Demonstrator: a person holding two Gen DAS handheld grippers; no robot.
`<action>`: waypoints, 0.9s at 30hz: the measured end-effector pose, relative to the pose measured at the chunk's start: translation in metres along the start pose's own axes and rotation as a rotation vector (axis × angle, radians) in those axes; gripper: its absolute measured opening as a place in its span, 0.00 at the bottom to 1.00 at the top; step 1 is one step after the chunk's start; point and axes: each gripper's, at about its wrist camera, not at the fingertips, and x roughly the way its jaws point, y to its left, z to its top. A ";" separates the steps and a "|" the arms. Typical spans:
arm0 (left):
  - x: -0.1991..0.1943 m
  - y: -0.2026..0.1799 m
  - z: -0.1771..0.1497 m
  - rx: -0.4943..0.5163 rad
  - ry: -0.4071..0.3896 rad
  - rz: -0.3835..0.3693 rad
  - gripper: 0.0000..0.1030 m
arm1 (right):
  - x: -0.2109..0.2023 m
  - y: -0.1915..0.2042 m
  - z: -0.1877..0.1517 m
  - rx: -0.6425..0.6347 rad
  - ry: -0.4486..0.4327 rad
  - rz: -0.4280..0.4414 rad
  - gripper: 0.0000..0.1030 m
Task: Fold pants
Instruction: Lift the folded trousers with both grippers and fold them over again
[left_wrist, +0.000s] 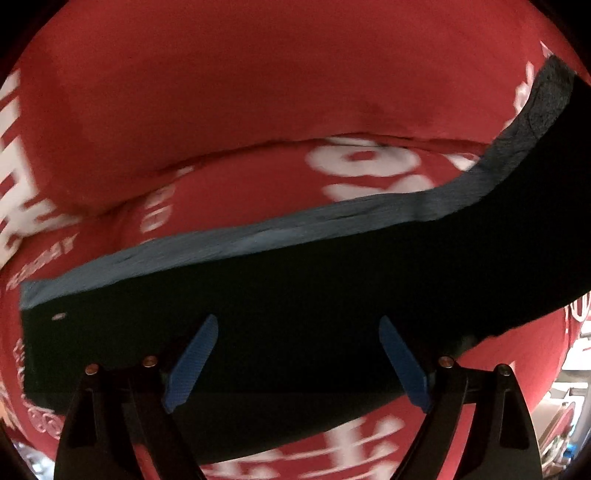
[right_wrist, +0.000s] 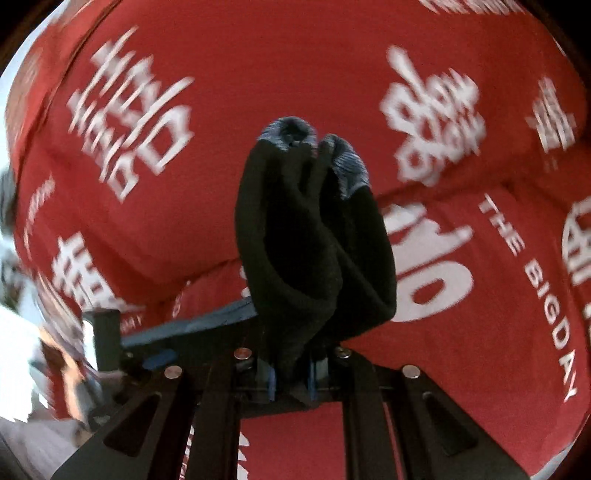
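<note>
My right tongs (right_wrist: 291, 380) clamp bunched dark pants (right_wrist: 314, 236) over the red printed cloth (right_wrist: 461, 314), pads mostly hidden. My left tongs (left_wrist: 297, 363) gape over pants; contact unclear.

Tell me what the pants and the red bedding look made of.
Pants: soft black knit, probably fleece or jersey, matte, with a ribbed blue-grey band. They bunch thickly in the right tool. Red bedding: smooth woven cloth, likely cotton or polyester, with white printed characters.
</note>
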 end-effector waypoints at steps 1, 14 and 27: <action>-0.005 0.020 -0.008 -0.018 -0.001 0.011 0.88 | 0.005 0.018 -0.004 -0.036 0.007 -0.013 0.13; -0.015 0.210 -0.096 -0.274 0.077 0.080 0.88 | 0.162 0.210 -0.142 -0.533 0.248 -0.379 0.26; -0.045 0.157 -0.068 -0.115 0.016 -0.152 0.88 | 0.079 0.201 -0.124 -0.355 0.255 -0.090 0.54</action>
